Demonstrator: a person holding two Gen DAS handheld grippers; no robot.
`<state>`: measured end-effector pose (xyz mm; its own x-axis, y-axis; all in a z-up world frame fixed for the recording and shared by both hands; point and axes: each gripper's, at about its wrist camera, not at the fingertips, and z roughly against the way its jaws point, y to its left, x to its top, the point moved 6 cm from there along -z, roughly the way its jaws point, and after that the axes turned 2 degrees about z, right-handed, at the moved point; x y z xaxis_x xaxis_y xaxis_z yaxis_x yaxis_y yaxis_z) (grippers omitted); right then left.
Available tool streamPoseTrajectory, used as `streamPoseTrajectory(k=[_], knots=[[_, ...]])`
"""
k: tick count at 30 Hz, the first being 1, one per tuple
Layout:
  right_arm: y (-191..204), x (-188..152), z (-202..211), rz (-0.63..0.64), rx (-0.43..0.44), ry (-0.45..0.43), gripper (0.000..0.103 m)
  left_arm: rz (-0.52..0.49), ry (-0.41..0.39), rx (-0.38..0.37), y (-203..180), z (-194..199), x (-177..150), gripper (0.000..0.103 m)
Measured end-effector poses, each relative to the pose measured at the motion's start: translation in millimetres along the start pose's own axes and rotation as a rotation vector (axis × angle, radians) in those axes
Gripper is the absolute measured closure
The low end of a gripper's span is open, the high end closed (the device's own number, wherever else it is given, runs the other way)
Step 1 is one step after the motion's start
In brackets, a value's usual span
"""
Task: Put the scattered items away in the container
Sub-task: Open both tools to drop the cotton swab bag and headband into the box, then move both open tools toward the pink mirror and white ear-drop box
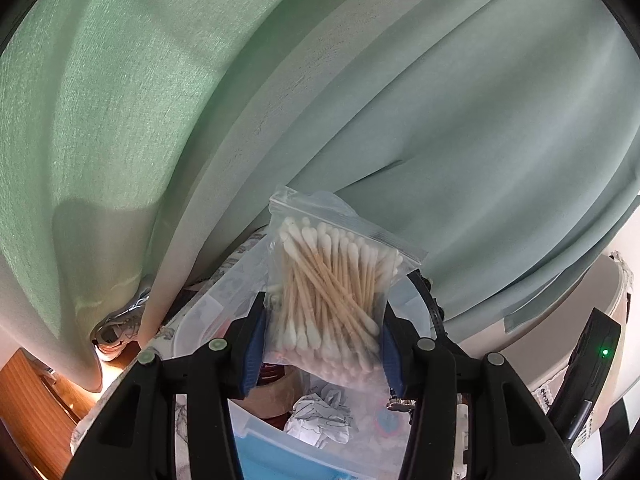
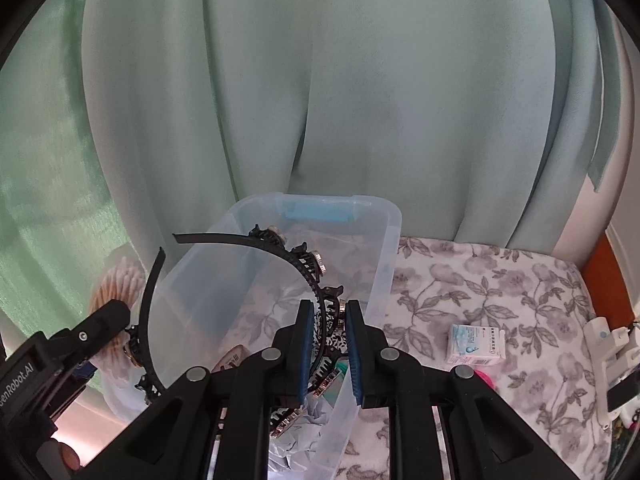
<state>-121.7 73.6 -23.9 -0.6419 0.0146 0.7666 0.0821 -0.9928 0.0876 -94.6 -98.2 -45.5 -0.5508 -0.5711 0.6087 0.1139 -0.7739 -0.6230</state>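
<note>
Two blue-padded fingers of the left gripper (image 1: 322,344) are seen in the left wrist view, clamped on a clear zip bag of cotton swabs (image 1: 332,280), which is held upright above the clear plastic storage box (image 1: 208,312). Inside the box, below the bag, a roll of brown tape (image 1: 272,394), a crumpled white paper (image 1: 320,420) and a blue flat item (image 1: 280,456) are visible. A black headband (image 1: 434,304) is seen just beside the bag on its right side. The background is filled by pale green curtains (image 1: 440,120), and a sneaker (image 1: 120,328) is seen on the floor at lower left.

In the right wrist view, the right gripper (image 2: 328,344) is closed on the black headband (image 2: 304,268), whose jewelled, toothed arc is held over the near left corner of the clear plastic storage box (image 2: 384,256). One end of the band reaches out past the box's left wall. The box stands on a floral tablecloth (image 2: 500,300), near its left edge. A small white and blue carton (image 2: 474,346) lies on the cloth to the right of the box, well apart from it, and a pink object (image 2: 486,378) is partly hidden behind the gripper's right arm. The left gripper (image 2: 100,320) with the swabs is seen at the left edge, beyond the box's left wall.
</note>
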Motion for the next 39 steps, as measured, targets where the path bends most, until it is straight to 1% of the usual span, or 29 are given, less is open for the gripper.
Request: streamPoseTrajectory(k=[1,2,3,4,8,16,18,20,21,25,28,39], knots=[[1,0,-1,0.002,0.006,0.005,0.073,-0.001,0.003,-0.002,-1,-1,0,0.052],[1,-1,-2,0.004,0.010,0.005,0.067,-0.002,0.006,-0.003,-1,-1,-1,0.052],[2,-1,-2,0.008,0.015,0.003,0.060,-0.003,0.009,-0.005,-2,-2,-1,0.052],[3,0,-3,0.014,0.017,0.001,0.058,-0.004,0.012,-0.007,-2,-2,-2,0.052],[2,0,-3,0.021,0.017,-0.004,0.056,-0.008,0.024,-0.014,-5,-5,-4,0.052],[-18,-3,-2,-0.029,-0.012,0.008,0.055,-0.038,0.048,-0.001,-18,-10,-9,0.051],[-20,-3,1,-0.031,-0.012,0.005,0.055,-0.048,0.051,-0.001,-23,-10,-10,0.049],[-21,-3,4,-0.034,-0.011,0.000,0.055,-0.051,0.054,-0.003,-29,-9,-12,0.040],[-22,-3,6,-0.036,-0.011,-0.002,0.055,-0.050,0.054,-0.006,-31,-9,-12,0.038],[-28,-3,16,-0.048,-0.012,-0.015,0.055,-0.059,0.053,-0.011,-41,-4,-15,0.036],[-34,-2,26,-0.063,-0.012,-0.028,0.055,-0.073,0.052,-0.011,-41,10,-11,0.036],[-64,-3,75,-0.126,-0.028,-0.097,0.055,-0.172,0.046,-0.008,-84,39,-26,0.036]])
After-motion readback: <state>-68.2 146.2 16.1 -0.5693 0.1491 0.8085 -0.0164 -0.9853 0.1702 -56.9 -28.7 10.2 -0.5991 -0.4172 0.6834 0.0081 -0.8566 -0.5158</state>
